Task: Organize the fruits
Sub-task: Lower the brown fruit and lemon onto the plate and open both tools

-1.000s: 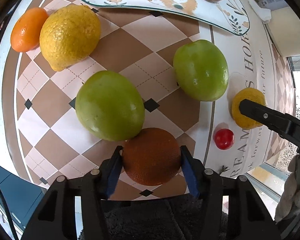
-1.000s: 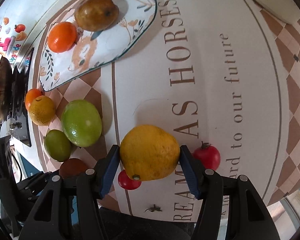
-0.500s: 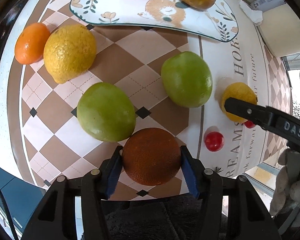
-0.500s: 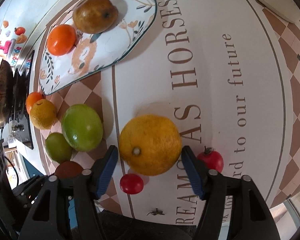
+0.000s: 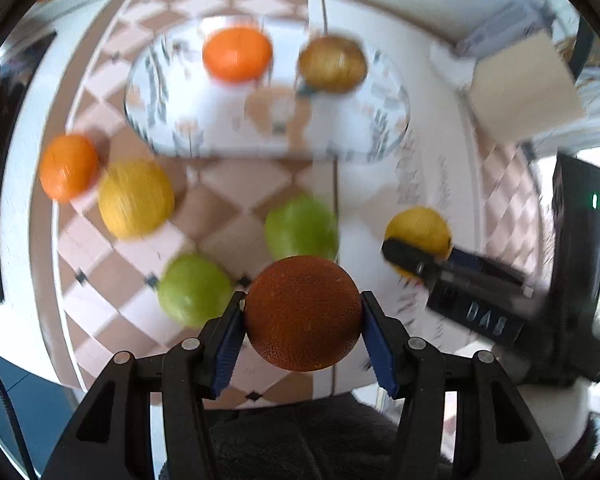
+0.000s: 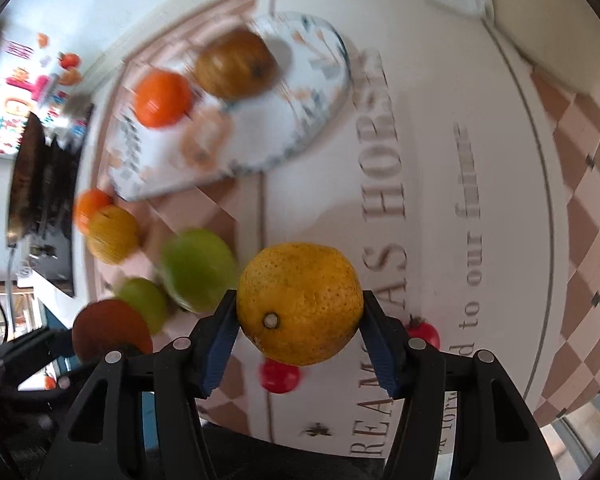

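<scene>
**Both grippers loaded, fruit lifted, plate not yet reached**

Left gripper [image 5: 302,330]: closed on the dark orange-brown fruit [image 5: 303,314], blue pads seated on its two sides at about the widest girth. Fruit is seen bottom centre of the left wrist view, apparently clear of the desk [image 5: 364,248].

Right gripper [image 6: 298,330]: closed on the yellow-orange citrus [image 6: 300,302], stem scar turned toward the camera, pads again on opposite flanks. Bottom centre of the right wrist view, judged lifted too.

Handling, as a judgement: both fruits are round, firm, with pebbled rind, so grip friction should be fair. Moderately heavy for their size. Roll-out is the risk if the pads sit off the equator; the hold is best kept across the widest part. Over-squeeze would bruise.

Further out, on the desk: two green fruits [image 5: 300,226], [image 5: 194,290] mid-frame in the left view, a yellow lemon-like fruit [image 5: 136,198] and a small orange [image 5: 68,166] touching at left. Two small red tomatoes [image 6: 280,376], [image 6: 424,332] lie just behind the right gripper in the right view.

Patterned plate [image 5: 380,120] at upper centre of the left view already carries an orange [image 5: 238,54] and a brownish pear-like fruit [image 5: 332,64]. Bare space is left in its lower half, the likely drop zone.

Background is motion-blurred; fine detail cannot be read.
</scene>
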Demonstrator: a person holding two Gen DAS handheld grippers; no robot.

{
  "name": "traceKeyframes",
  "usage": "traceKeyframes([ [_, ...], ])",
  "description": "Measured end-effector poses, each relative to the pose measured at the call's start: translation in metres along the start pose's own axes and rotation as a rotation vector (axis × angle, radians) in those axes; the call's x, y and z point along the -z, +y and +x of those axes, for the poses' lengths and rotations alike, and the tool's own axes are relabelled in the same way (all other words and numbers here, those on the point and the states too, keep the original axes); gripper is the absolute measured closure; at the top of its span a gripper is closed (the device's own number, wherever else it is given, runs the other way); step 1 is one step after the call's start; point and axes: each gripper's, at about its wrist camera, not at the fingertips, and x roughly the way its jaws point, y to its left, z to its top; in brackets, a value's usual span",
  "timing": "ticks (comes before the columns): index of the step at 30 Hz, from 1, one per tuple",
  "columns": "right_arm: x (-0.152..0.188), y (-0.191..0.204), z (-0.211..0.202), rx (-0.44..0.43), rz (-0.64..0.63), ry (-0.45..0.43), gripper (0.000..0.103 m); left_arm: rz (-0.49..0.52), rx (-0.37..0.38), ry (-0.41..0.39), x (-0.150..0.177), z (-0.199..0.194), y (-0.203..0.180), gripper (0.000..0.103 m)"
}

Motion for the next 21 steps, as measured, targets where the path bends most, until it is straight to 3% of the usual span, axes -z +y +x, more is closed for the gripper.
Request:
traceKeyframes([
  [4, -0.026, 0.025, -0.007, -0.034, -0.045, -0.036, 0.042, -0.030, 0.003, -0.061, -0.038, -0.023, 0.010, 0.050],
  [8, -0.053, 0.044, 0.013, -0.018, -0.075, -0.030, 0.042, -0.064, -0.063, -0.086, -0.076, -0.027, 0.036, 0.050],
  [13, -0.076, 0.063, 0.038, 0.024, -0.111, -0.014, 0.042, -0.114, -0.124, -0.052, -0.107, -0.010, 0.075, 0.050],
  [21, -0.099, 0.070, 0.063, 0.054, -0.110, 0.012, 0.042, -0.176, -0.087, 0.054, -0.128, 0.030, 0.104, 0.050],
])
